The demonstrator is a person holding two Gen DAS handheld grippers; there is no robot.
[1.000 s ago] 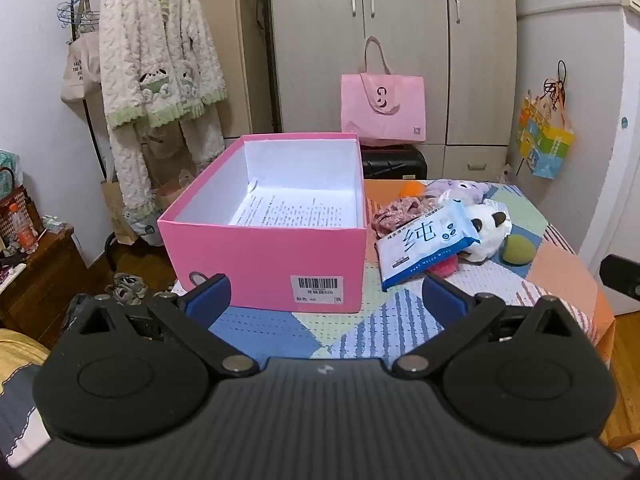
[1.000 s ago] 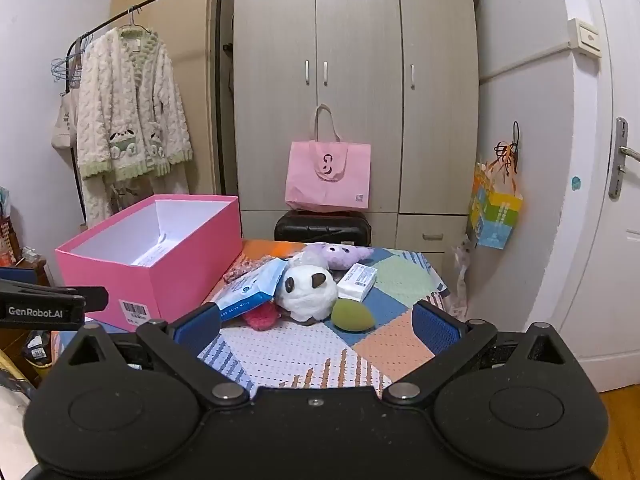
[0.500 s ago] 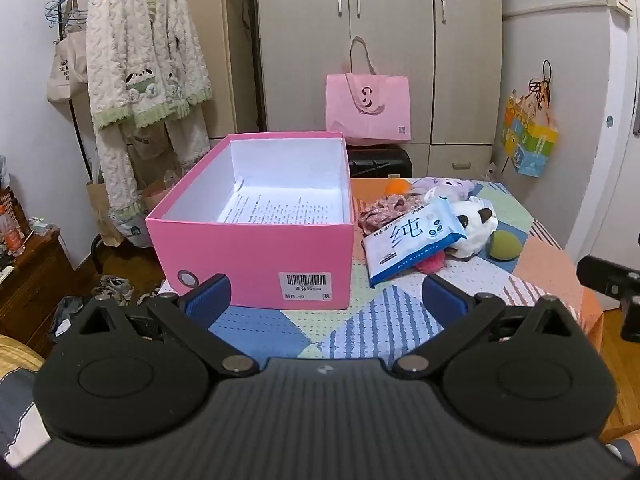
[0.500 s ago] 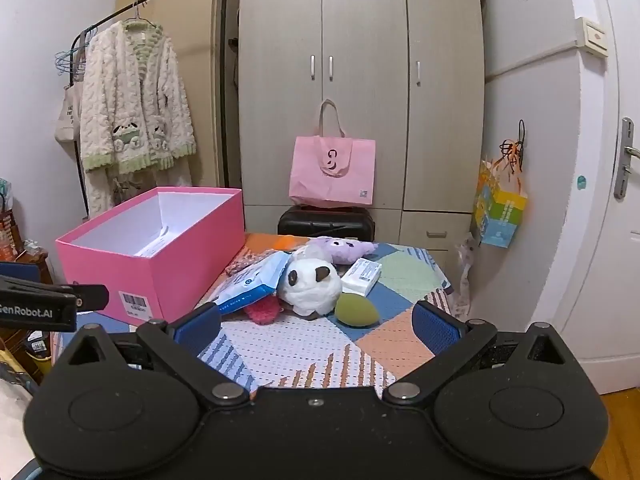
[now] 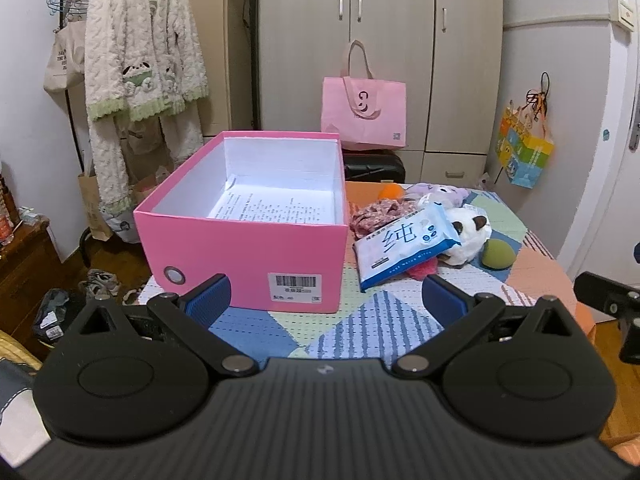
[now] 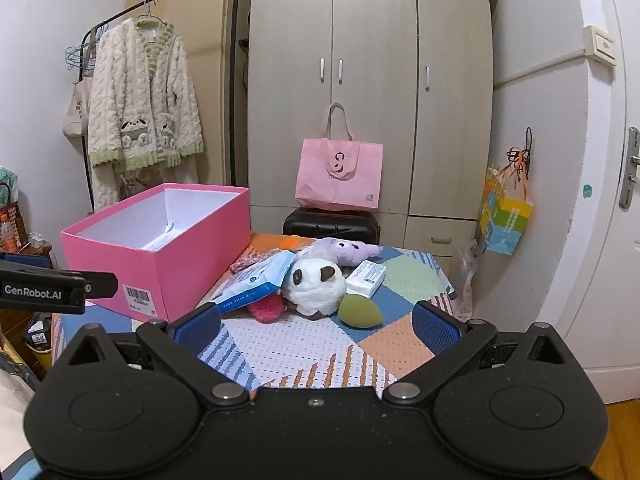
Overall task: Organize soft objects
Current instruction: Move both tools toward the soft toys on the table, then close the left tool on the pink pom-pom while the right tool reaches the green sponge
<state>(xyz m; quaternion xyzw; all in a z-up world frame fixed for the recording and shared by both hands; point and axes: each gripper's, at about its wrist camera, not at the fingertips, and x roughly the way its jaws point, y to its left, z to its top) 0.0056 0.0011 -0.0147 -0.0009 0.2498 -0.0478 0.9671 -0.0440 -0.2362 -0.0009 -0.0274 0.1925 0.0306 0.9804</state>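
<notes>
Left gripper (image 5: 326, 294) is hovering wide open and empty over the near edge of the counter (image 5: 360, 332), facing the open pink box (image 5: 244, 252), which is sitting on the counter's left side with a printed sheet (image 5: 276, 208) lying inside. Right gripper (image 6: 316, 322) is also spread open, holding nothing, pointing at the pile beside the box: a blue wipes pack (image 6: 256, 278) leaning on a white panda plush (image 6: 316, 286), a green sponge (image 6: 360, 311) just beside it, a purple plush (image 6: 348, 250) behind.
</notes>
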